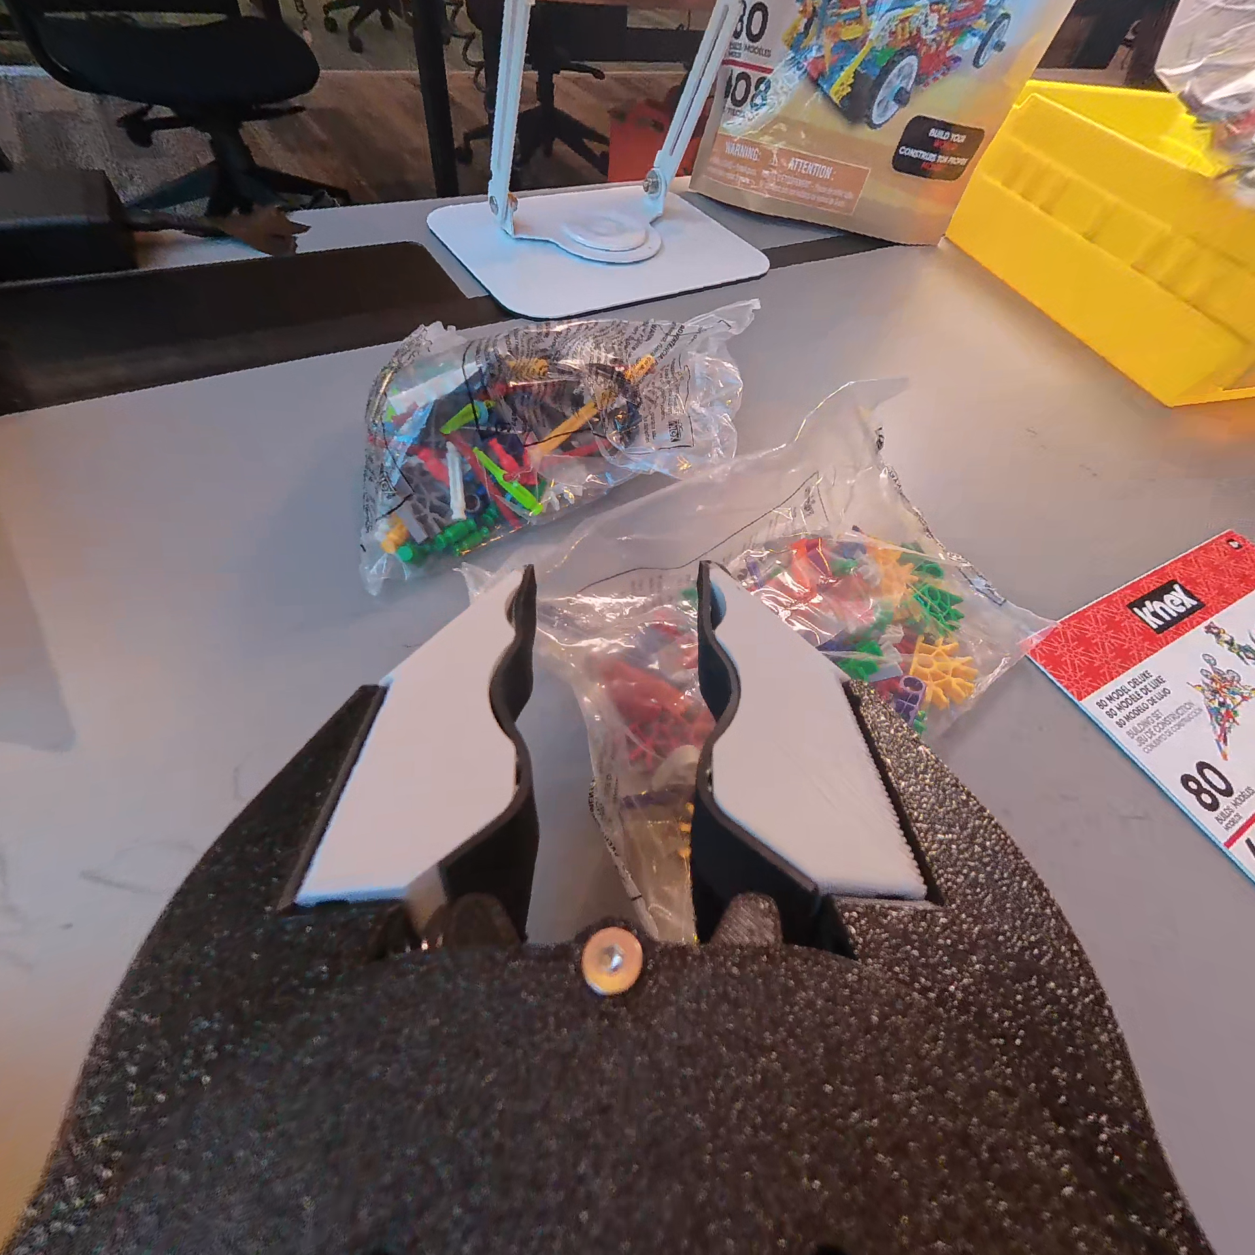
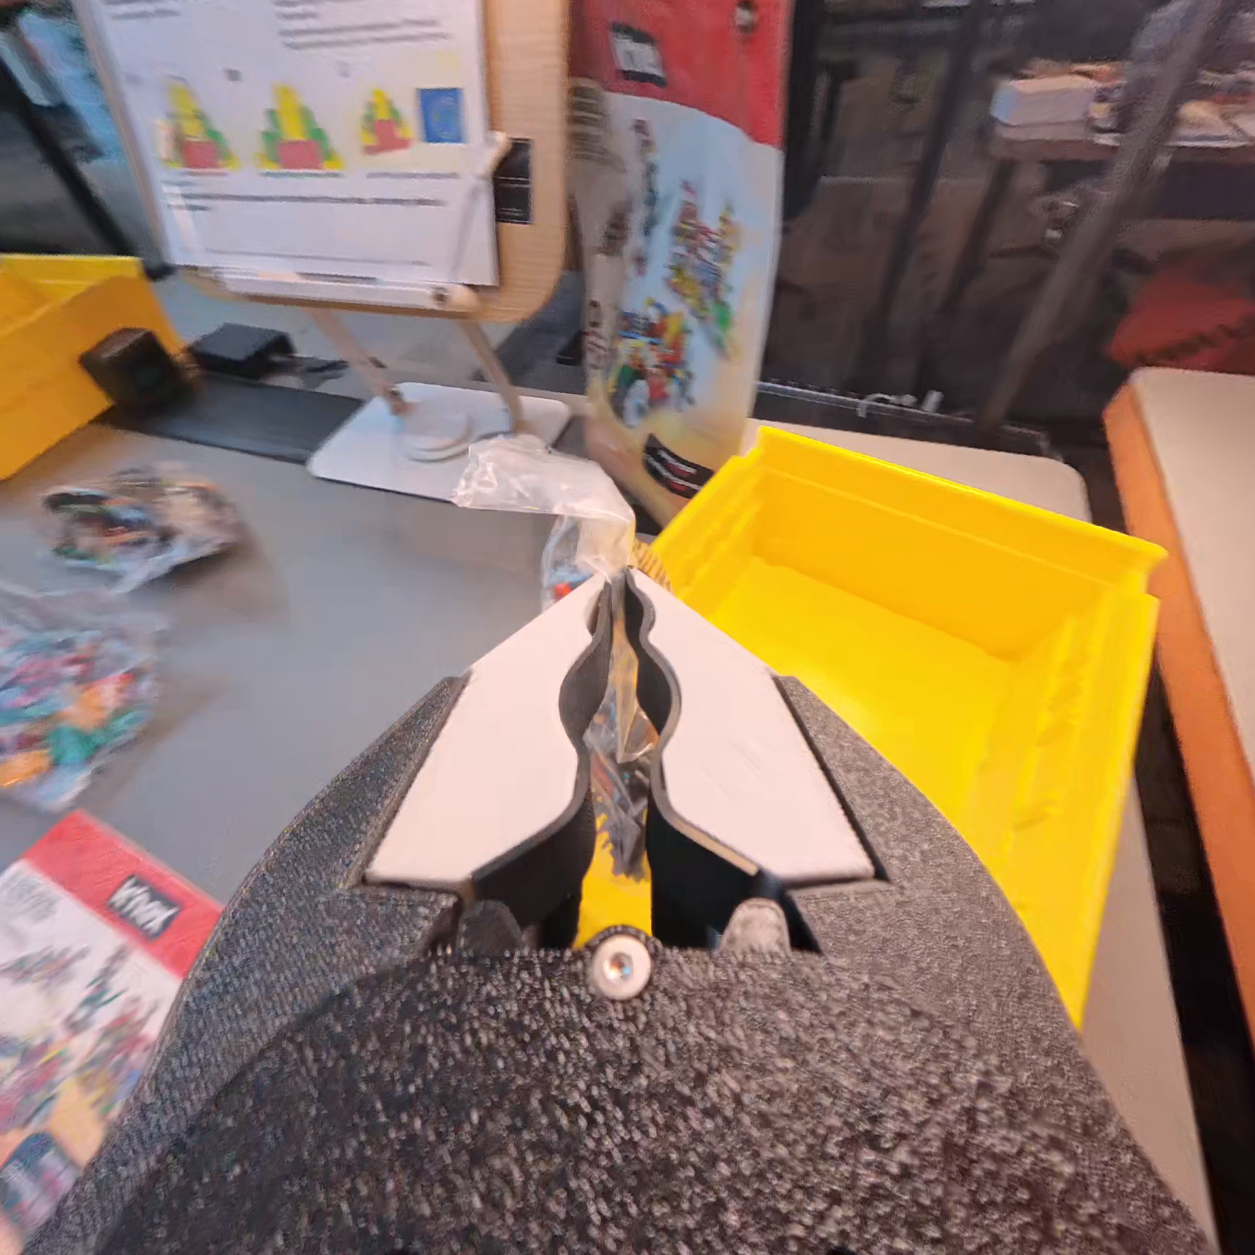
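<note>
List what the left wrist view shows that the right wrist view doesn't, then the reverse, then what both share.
Left wrist view only: the open left hand-held gripper over a clear parts bag, and black office chairs.

Right wrist view only: the right hand-held gripper shut on a small clear bag, the yellow bin's empty inside, and a sheet on the stand.

Both: the grey table, booklet, and toy box.

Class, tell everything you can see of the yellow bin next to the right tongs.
The yellow bin is an open-topped box of bright plastic with a stepped rim and ridged inner walls. It looks empty, standing upright on the grey table beside the upright toy box. The right tongs, shut on a clear bag of small parts, are at its near-left corner.
</note>
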The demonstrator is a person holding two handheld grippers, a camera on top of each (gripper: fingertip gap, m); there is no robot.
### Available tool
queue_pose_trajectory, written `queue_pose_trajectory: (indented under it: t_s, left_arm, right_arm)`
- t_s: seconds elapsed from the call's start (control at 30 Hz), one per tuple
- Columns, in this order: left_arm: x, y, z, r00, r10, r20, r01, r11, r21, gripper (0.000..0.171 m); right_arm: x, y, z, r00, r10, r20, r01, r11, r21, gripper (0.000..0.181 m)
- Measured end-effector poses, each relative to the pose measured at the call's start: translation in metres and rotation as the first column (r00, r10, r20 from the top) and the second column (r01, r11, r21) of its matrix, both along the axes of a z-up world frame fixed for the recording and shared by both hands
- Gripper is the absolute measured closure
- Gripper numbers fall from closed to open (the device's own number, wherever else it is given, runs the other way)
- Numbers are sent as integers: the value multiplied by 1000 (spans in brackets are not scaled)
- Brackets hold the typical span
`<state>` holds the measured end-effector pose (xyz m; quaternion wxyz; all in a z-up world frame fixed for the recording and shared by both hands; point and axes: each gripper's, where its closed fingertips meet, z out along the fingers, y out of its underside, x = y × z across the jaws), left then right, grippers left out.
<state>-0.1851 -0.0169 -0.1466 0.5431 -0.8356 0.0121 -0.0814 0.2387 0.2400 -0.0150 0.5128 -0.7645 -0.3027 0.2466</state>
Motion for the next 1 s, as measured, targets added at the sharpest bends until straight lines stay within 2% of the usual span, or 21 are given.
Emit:
queue_pose_trajectory:
  t_s: [0.07,0.13,0.2,0.27,0.33,0.4,0.43,0.47,0.5,0.57,0.67,0.77,0.83,0.9,1.0]
  left_arm:
    - [0,-1,-3,1000,-5,9,5,1000,-21,123]
    - [1,-1,-6,1000,-13,24,14,999,-43,120]
    - [3,-2,-8,998,-25,52,28,997,-65,116]
    - [5,-3,-13,995,-39,89,47,994,-97,111]
    - [7,-5,-18,991,-52,120,68,989,-131,109]
    - [13,-6,-23,987,-83,134,104,983,-155,120]
    - [17,-7,-25,985,-110,132,130,979,-158,136]
    - [23,-8,-26,981,-143,129,163,974,-155,164]
    - [30,-9,-25,977,-177,123,194,969,-151,171]
    - [38,-9,-20,972,-224,75,232,963,-134,171]
    - [44,-10,7,971,-239,10,239,970,-49,171]
    - [37,-12,31,978,-196,-72,196,981,-1,171]
    - [28,-9,30,980,-163,-112,160,986,-36,171]
    - [6,5,26,979,-84,-185,73,995,-67,171]
    - [-24,35,19,954,-15,-300,-22,992,-121,130]
  right_arm:
    - [31,27,-15,987,-153,46,152,988,26,175]
    - [52,39,-26,961,-261,96,255,964,68,137]
    - [60,39,-18,940,-330,84,313,935,168,120]
    - [53,25,1,940,-339,44,314,906,285,117]
    - [18,-8,23,977,-208,-36,207,908,365,123]
    - [-30,-48,32,997,-26,-71,52,918,394,126]
    - [-53,-67,32,996,51,-71,-18,914,405,127]
    - [-76,-83,29,990,119,-68,-80,905,418,130]
    - [-97,-98,24,982,180,-62,-137,892,430,133]
    - [-134,-118,7,961,272,-51,-221,863,453,137]
    - [-172,-136,-29,926,373,-53,-319,850,420,141]
    - [-182,-145,-53,909,415,-22,-370,832,413,141]
    - [-179,-144,-58,908,417,-22,-375,837,399,141]
    - [-175,-143,-54,902,424,-81,-365,850,381,141]
    - [-170,-141,-52,893,425,-148,-352,865,357,142]
